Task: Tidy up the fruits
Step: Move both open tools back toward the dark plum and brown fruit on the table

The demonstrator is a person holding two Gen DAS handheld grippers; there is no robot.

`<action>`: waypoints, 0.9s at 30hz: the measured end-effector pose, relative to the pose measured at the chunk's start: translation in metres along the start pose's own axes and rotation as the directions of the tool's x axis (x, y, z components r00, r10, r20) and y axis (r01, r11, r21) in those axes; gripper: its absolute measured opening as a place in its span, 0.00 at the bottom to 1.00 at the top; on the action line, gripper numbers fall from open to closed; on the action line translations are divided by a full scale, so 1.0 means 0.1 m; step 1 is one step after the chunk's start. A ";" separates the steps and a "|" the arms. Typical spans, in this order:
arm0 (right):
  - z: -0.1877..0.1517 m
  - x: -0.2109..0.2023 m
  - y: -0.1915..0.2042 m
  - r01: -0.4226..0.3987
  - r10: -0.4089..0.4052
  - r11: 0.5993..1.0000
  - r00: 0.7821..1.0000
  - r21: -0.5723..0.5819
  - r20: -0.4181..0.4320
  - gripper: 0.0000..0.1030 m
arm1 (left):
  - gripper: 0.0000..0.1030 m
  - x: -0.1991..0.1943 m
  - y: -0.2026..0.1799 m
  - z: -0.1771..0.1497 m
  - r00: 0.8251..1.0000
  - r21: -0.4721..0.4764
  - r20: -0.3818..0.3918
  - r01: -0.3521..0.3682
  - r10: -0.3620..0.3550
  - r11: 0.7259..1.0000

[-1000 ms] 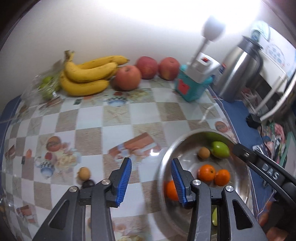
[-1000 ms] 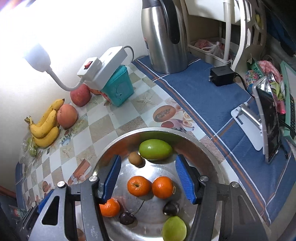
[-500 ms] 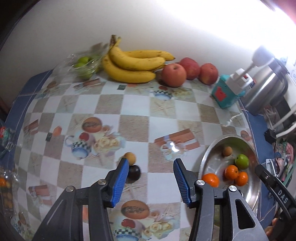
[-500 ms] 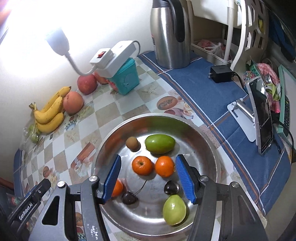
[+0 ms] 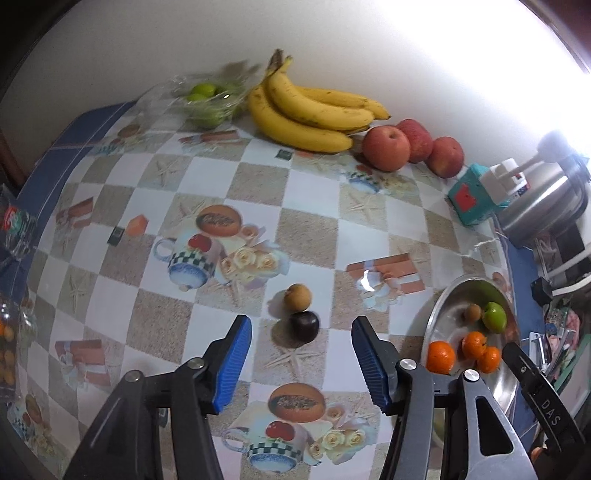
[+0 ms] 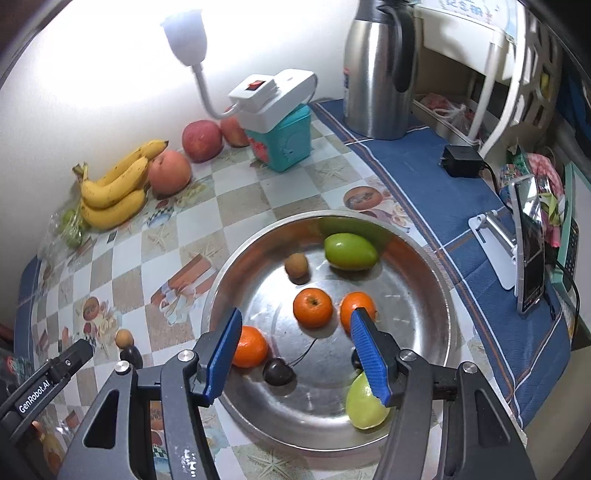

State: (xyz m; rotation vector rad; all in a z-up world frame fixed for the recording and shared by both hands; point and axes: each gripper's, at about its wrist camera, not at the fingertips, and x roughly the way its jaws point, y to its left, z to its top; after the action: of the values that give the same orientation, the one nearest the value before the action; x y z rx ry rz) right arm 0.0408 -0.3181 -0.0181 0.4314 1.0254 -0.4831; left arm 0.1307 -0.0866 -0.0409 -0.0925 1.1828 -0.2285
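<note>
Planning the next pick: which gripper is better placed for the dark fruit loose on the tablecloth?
Left. The left gripper hangs just short of the dark fruit, jaws opening, nothing between them. The right gripper is over the metal bowl.

shiny metal bowl (image 6: 424,280) at 3 o'clock of the glossy printed table (image 5: 314,229); brushed steel flask (image 6: 376,74); ribbed blue pads (image 5: 236,365).

Lamp (image 6: 184,31) blows out wall around it in both views, pure white glare top right on left wrist, top left on right wrist. Rest evenly lit, colours fine. Short soft shadows under fruit. Steel bowl (image 6: 417,266) throws smeary reflections. Heavy fisheye bend, dark vignette corners. Bag of green fruit (image 5: 207,99) looks slightly smeared; centre sharp enough.
</note>
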 end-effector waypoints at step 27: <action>-0.06 0.21 0.11 0.008 -0.010 1.000 0.999 -0.028 -0.053 0.79 | 1.00 0.14 0.17 -0.02 0.998 -0.048 -0.035 -0.061 0.059 0.997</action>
State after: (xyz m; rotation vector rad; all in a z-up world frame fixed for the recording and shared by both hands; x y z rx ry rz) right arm 0.0519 -0.3099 -0.0382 0.4164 1.0842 -0.4671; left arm 0.1363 -0.0726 -0.0576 -0.0960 1.2234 -0.1493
